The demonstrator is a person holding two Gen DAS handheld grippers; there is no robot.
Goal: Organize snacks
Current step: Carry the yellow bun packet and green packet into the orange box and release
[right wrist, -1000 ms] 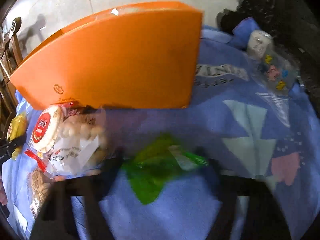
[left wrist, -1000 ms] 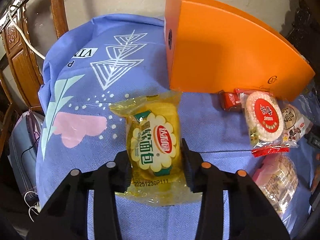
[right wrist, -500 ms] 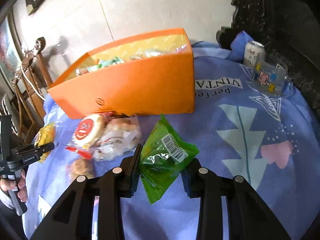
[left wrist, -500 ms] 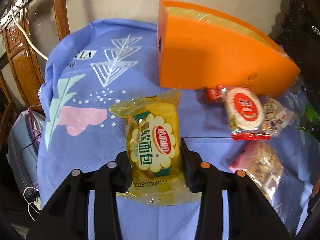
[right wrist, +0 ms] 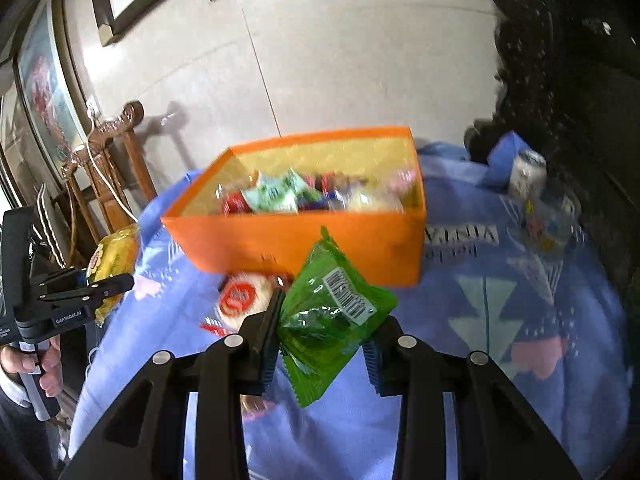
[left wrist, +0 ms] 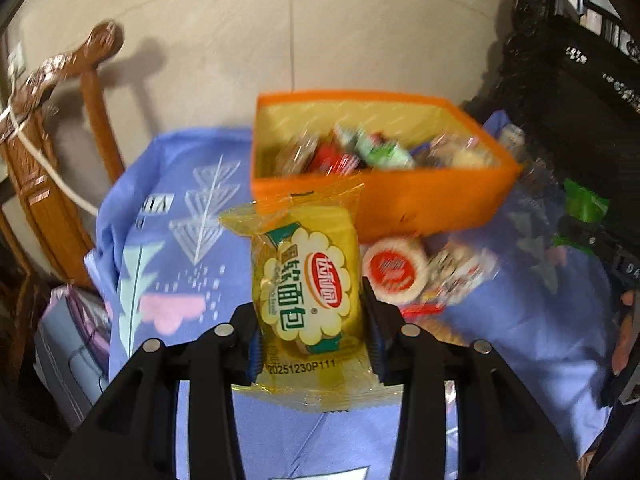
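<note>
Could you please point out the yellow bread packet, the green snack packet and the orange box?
yellow bread packet (left wrist: 308, 280), left wrist view, printed label.
green snack packet (right wrist: 332, 312), right wrist view, near barcode.
orange box (right wrist: 304, 240), right wrist view, front wall.

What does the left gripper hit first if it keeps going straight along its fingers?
Probably the near wall of the orange box, which sits right beyond the yellow bread packet held in the left gripper. Depth is unclear; it might clear the rim.

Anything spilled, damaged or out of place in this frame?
Nothing looks spilled or damaged. A few snack packets lie loose on the blue cloth in front of the orange box, not yet put away. The left gripper holds a yellow bread packet; the right gripper holds a green packet.
</note>
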